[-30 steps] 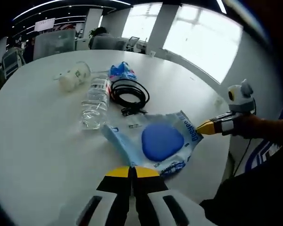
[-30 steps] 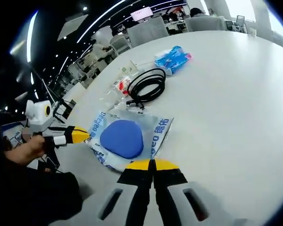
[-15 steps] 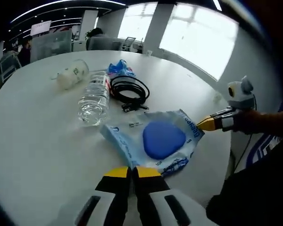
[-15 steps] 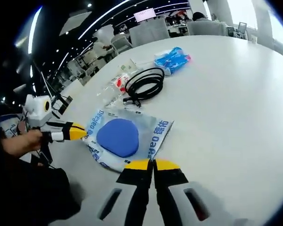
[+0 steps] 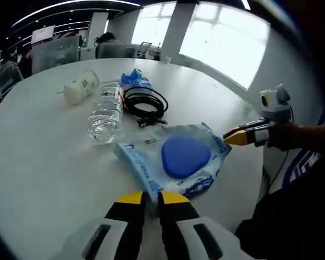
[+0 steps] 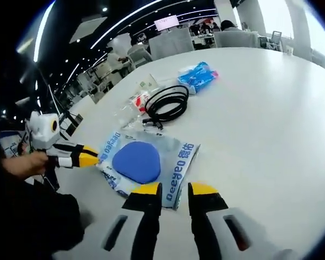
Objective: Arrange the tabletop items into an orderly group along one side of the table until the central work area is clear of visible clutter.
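Note:
A pale blue wipes packet with a round blue lid lies flat on the white round table. My left gripper sits at the packet's near corner, jaws a little open. My right gripper is open, and the packet's near corner reaches between its jaws. Each gripper also enters the other's view, the right gripper by the packet's far corner and the left gripper at its left edge. Beyond lie a clear water bottle, a coiled black cable and a blue pouch.
A small white jar lies on its side at the far left of the group. The table edge runs close behind the right gripper, with a hand holding it. Chairs and desks stand beyond the table.
Both grippers have opened from shut, the right one widely, the left one slightly. Both have edged closer to the wipes packet. The items on the table have not moved.

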`<state>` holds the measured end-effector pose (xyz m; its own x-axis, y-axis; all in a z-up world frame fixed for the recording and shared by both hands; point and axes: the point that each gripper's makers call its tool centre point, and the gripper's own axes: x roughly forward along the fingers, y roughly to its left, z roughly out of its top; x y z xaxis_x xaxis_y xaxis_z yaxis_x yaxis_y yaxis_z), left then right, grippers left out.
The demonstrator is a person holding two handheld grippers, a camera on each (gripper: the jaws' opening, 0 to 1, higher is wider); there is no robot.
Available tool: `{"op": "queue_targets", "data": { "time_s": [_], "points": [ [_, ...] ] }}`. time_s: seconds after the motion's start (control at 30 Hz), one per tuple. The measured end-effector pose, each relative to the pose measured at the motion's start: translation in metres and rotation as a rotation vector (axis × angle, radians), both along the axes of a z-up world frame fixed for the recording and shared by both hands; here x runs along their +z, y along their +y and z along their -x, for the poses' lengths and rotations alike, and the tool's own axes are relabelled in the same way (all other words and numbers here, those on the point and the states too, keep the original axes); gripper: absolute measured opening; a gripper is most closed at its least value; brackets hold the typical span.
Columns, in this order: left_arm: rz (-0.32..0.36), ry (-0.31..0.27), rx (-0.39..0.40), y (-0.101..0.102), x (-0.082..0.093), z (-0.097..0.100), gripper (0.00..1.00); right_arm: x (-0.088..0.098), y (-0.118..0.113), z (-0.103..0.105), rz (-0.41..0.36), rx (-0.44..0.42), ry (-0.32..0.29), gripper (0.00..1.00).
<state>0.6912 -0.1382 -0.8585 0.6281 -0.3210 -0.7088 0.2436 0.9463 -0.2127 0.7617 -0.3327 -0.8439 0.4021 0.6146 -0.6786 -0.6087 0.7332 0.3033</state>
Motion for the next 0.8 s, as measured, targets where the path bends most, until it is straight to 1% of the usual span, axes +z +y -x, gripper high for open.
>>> {"op": "queue_targets", "data": {
  "time_s": [0.07, 0.1, 0.13, 0.2, 0.27, 0.37, 0.4, 0.47, 0.6, 0.67, 0.8],
  "points": [
    [-0.001, -0.009, 0.005, 0.002, 0.003, 0.0, 0.1, 0.002, 0.002, 0.0, 0.001, 0.005, -0.013, 0.25],
    [-0.009, -0.02, 0.013, 0.005, 0.005, 0.0, 0.12, 0.005, 0.003, -0.001, -0.002, 0.009, -0.028, 0.27],
    [-0.015, -0.038, 0.025, 0.008, 0.008, -0.001, 0.14, 0.008, 0.005, 0.0, -0.001, 0.015, -0.04, 0.29],
    [-0.01, -0.05, 0.049, 0.015, 0.012, -0.002, 0.18, 0.012, 0.006, -0.001, -0.004, 0.014, -0.054, 0.33],
    [-0.017, -0.068, 0.057, 0.023, 0.016, -0.003, 0.19, 0.019, 0.009, -0.004, -0.017, 0.011, -0.072, 0.36],
    [-0.034, -0.105, 0.07, 0.032, 0.029, -0.006, 0.22, 0.026, 0.012, -0.009, -0.023, 0.012, -0.096, 0.39],
    [-0.042, -0.128, 0.078, 0.038, 0.035, -0.009, 0.23, 0.031, 0.014, -0.013, -0.033, 0.007, -0.111, 0.4],
    [-0.052, -0.152, 0.091, 0.045, 0.044, -0.01, 0.26, 0.039, 0.019, -0.016, -0.049, 0.005, -0.124, 0.43],
    [-0.053, -0.168, 0.104, 0.056, 0.056, -0.012, 0.29, 0.055, 0.029, -0.022, -0.069, 0.009, -0.154, 0.49],
    [-0.055, -0.174, 0.106, 0.062, 0.064, -0.012, 0.31, 0.059, 0.033, -0.026, -0.081, 0.013, -0.163, 0.53],
    [-0.031, -0.166, 0.114, 0.072, 0.072, -0.011, 0.4, 0.073, 0.043, -0.032, -0.09, 0.023, -0.191, 0.59]
  ]
}}
